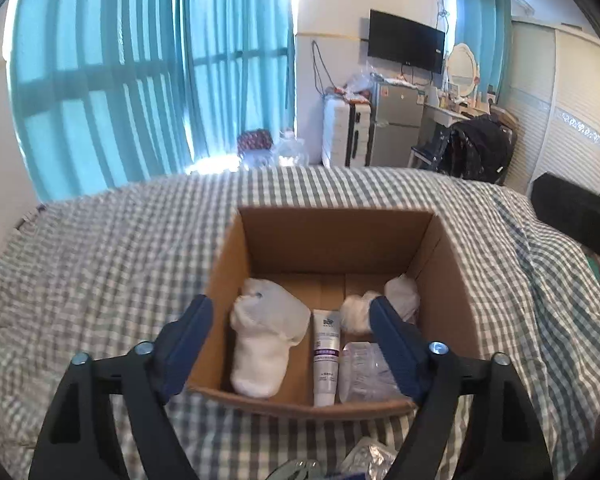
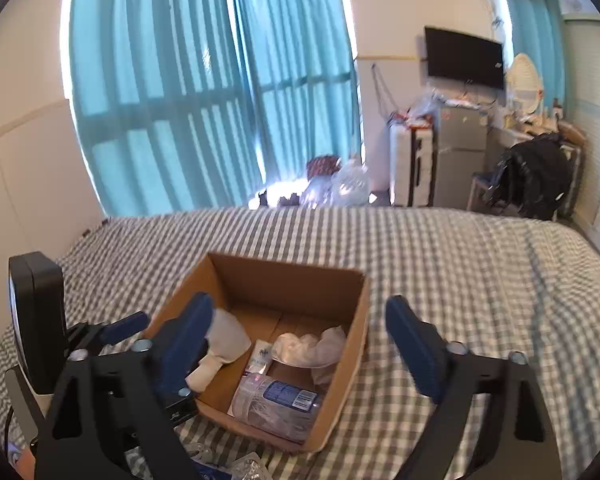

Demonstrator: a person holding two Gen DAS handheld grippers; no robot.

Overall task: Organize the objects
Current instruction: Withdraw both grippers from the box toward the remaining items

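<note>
In the left wrist view, the cardboard box (image 1: 332, 240) stands open on the checked bed cover (image 1: 100, 264), directly ahead of the left gripper (image 1: 290, 312). Its jaws are spread wide and hold nothing; the left blue finger is outside the box's left wall, and the right one is over the inside near the right wall. Between them in the box lie a white sock (image 1: 260, 344), a white tube (image 1: 326, 356) just beside it, a clear plastic packet (image 1: 364, 372) at the near right corner, and crumpled white material (image 1: 380, 300) toward the back right. In the right wrist view, the same box (image 2: 284, 280) is ahead and a little to the left of the right gripper (image 2: 300, 316). This gripper is also wide open and empty; its left finger is over the box's left edge, its right finger over the bed cover (image 2: 460, 264), outside the box. The left gripper (image 2: 124, 326) appears at the left, beside the box.
</note>
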